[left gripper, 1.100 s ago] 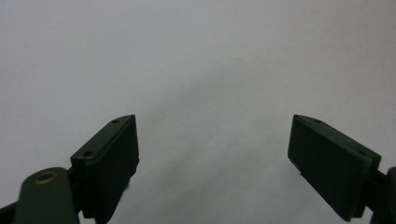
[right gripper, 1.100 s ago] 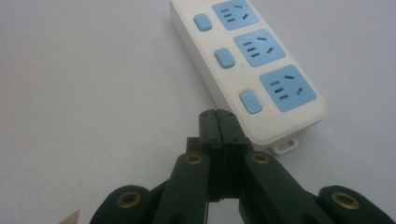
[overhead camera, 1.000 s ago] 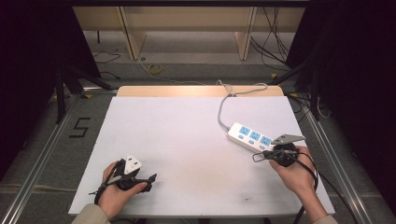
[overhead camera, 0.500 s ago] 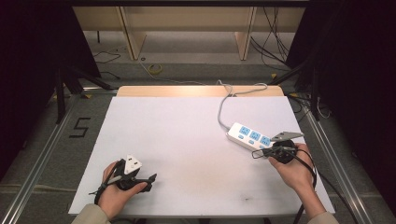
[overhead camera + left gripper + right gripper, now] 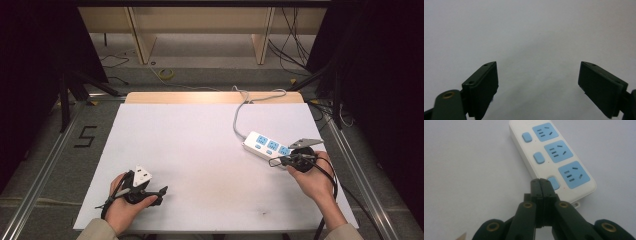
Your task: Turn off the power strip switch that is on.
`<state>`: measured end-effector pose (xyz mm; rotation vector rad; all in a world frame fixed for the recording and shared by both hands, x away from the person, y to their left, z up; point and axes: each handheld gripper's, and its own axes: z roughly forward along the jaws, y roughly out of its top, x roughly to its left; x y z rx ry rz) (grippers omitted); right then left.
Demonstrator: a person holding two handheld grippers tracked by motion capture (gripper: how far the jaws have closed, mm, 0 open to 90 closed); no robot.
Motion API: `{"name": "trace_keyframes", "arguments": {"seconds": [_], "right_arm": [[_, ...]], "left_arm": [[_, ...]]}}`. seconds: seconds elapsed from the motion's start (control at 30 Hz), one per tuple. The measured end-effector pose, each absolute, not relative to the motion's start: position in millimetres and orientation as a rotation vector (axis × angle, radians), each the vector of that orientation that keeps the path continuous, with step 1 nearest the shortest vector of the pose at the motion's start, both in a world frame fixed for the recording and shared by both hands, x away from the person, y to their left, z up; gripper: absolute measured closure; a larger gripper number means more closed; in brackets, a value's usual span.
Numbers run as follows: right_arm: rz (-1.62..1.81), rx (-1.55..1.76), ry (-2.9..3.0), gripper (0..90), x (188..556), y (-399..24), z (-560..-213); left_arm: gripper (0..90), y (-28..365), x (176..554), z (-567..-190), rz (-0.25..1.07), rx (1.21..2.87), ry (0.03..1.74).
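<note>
I take this for a lab recording bay, white tabletop [image 5: 200, 150] framed by aluminium rails [image 5: 45, 170], black curtains [image 5: 30, 60] down both sides, loose cables [image 5: 295, 45] on the grey floor past the tabletop's far edge, a taped "5" marker [image 5: 85, 136] off its left edge
</note>
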<state>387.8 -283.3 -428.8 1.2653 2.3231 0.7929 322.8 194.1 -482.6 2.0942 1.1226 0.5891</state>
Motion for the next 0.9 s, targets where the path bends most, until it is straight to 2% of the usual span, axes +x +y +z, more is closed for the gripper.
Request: {"name": "trace_keyframes", "arguments": {"seconds": [0.9], "right_arm": [[0.774, 1.285, 2.318, 90.0, 399.1, -282.8, -426.3]], "left_arm": [[16.2, 194.0, 322.9, -482.8, 0.589, 2.087, 1.127]]}}
